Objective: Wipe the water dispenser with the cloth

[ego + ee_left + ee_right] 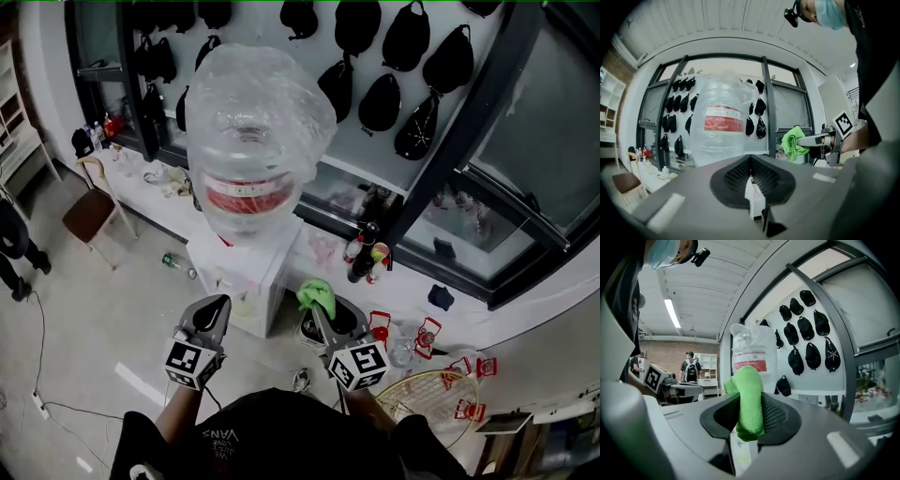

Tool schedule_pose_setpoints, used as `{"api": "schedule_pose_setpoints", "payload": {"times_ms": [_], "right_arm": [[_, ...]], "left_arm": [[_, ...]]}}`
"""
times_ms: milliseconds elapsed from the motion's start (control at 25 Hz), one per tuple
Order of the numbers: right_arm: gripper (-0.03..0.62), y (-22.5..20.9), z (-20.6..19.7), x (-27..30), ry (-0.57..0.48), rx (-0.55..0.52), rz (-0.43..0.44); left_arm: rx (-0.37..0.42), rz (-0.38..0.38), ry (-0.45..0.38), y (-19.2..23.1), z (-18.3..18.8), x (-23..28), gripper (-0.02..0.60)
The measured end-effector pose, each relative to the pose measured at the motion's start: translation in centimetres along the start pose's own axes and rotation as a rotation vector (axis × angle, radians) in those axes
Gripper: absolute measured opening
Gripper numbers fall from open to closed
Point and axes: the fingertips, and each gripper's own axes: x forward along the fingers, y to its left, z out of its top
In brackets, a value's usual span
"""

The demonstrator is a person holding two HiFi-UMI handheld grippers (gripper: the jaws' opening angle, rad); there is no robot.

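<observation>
Before the water dispenser (251,281), the right gripper (320,306) clamps the green cloth (317,292); the left gripper (218,306) is closed, empty. The bottle (255,131) bears a red label (247,200), its print unreadable.

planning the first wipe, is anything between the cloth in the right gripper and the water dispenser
Nothing: in the right gripper view the cloth has the water dispenser straight beyond it, only open air between. The head view agrees.

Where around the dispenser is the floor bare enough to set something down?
Bare floor lies left of the water dispenser, between it and the chair, apart from one lying bottle. Right of it is crowded: standing bottles, a racket. The right gripper holds the cloth.
</observation>
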Motion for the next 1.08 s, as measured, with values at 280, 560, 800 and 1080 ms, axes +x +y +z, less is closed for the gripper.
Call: {"api": "schedule_pose_setpoints", "payload": {"times_ms": [280, 560, 800, 1080], "right_arm": [[0.114, 0.4, -0.2, 0.1, 0.015, -0.015, 0.012], [0.112, 0.5, -0.4, -0.2, 0.024, -0.020, 0.000], [0.112, 0.8, -0.8, -0.4, 0.031, -0.019, -0.008], [0.112, 1.5, -1.5, -0.8, 0.037, -0.012, -0.015]], "left_arm": [[0.011, 0.033, -0.020, 0.4, 0.7, 0.1, 0.002], [0.001, 0.039, -0.012, 0.2, 0.2, -0.7, 0.002], [-0.011, 0.038, -0.005, 0.2, -0.4, -1.3, 0.002], [-0.020, 0.023, 0.003, -0.3, -1.0, -2.1, 0.002]]}}
